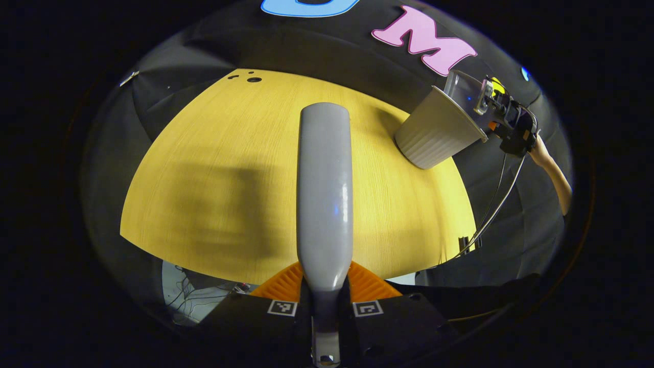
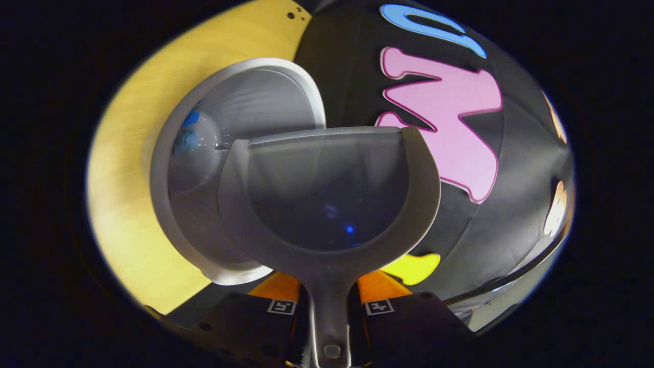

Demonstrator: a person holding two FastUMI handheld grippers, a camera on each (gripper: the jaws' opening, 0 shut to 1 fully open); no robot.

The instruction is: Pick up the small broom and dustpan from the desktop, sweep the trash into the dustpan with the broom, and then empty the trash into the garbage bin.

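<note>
1. The desk (image 1: 214, 168) carries nothing loose that I can make out on its yellow top; the bin (image 1: 434, 135) stands at its far right edge.
2. The bin looks like thin ribbed plastic, light and probably easy to knock over, so the dustpan should tip over its rim, not lean on it.
3. The dustpan (image 2: 327, 199), rigid plastic and likely light, hangs tilted over the bin's open mouth (image 2: 245, 102). The right gripper (image 2: 329, 306) has both fingers clamped on its narrow handle, the sensible place to hold it.
4. The broom (image 1: 325, 194) is stiff and smooth, maybe slippery. The left gripper (image 1: 325, 301) is closed on its handle neck, holding it above the desk.
</note>
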